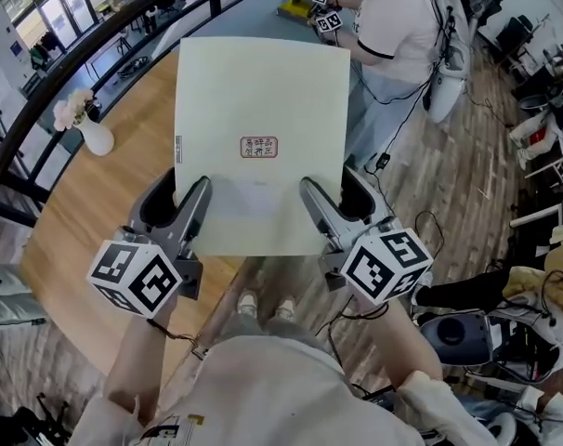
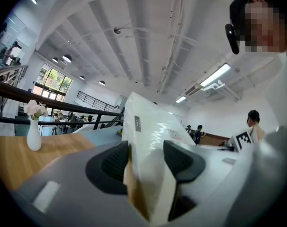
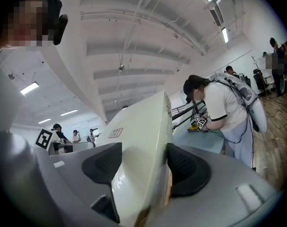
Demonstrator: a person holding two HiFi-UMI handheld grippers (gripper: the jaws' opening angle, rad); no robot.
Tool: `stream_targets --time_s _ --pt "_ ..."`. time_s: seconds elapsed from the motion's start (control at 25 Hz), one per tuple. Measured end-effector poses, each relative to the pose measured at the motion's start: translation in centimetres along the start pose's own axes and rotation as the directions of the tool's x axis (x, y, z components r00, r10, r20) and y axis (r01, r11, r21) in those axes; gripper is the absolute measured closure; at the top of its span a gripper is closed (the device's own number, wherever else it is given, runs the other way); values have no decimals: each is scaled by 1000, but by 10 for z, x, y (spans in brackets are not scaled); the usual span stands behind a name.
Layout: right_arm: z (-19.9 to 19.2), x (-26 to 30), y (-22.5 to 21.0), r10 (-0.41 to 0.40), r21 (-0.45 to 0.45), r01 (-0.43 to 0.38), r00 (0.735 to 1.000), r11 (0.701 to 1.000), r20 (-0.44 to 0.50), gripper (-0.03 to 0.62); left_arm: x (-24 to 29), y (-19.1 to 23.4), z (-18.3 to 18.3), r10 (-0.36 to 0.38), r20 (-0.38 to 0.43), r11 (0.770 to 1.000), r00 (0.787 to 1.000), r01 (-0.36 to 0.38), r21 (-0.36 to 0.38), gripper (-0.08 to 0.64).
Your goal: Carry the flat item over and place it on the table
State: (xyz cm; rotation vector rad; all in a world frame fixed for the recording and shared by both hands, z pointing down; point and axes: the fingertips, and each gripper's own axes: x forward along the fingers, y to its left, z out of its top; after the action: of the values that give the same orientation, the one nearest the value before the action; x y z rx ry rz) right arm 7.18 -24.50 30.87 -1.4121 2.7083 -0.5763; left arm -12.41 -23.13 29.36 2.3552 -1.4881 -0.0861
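A flat pale cream box (image 1: 261, 137) with a small red label (image 1: 259, 147) is held level in the air in front of me. My left gripper (image 1: 181, 214) is shut on its near left edge, my right gripper (image 1: 326, 210) on its near right edge. In the left gripper view the box (image 2: 150, 136) runs away from the camera between the dark pads. The right gripper view shows the box (image 3: 143, 145) clamped the same way. Below and beyond it lies a wooden table (image 1: 96, 212).
A white vase with pink flowers (image 1: 85, 124) stands on the wooden table at the left. A dark railing (image 1: 68, 54) curves behind it. Another person (image 1: 398, 45) with marker cubes works at a grey table (image 1: 254, 12) ahead. Cables and gear cover the floor at right.
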Motion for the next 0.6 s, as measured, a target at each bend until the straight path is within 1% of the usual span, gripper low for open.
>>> stream_targets --time_s 0.16,0.36,0.6 --pt "-11 35 -27 -6 28 7 999 1000 -45 298 36 24 -11 11 -34 1000 999 -12 -18 333" --pt "-27 58 -61 -24 53 30 995 998 -102 298 74 37 -35 13 -82 999 997 -17 -49 333" --pt "-54 88 -75 -28 96 44 987 994 -161 298 93 67 -57 38 -142 996 989 -49 -80 333"
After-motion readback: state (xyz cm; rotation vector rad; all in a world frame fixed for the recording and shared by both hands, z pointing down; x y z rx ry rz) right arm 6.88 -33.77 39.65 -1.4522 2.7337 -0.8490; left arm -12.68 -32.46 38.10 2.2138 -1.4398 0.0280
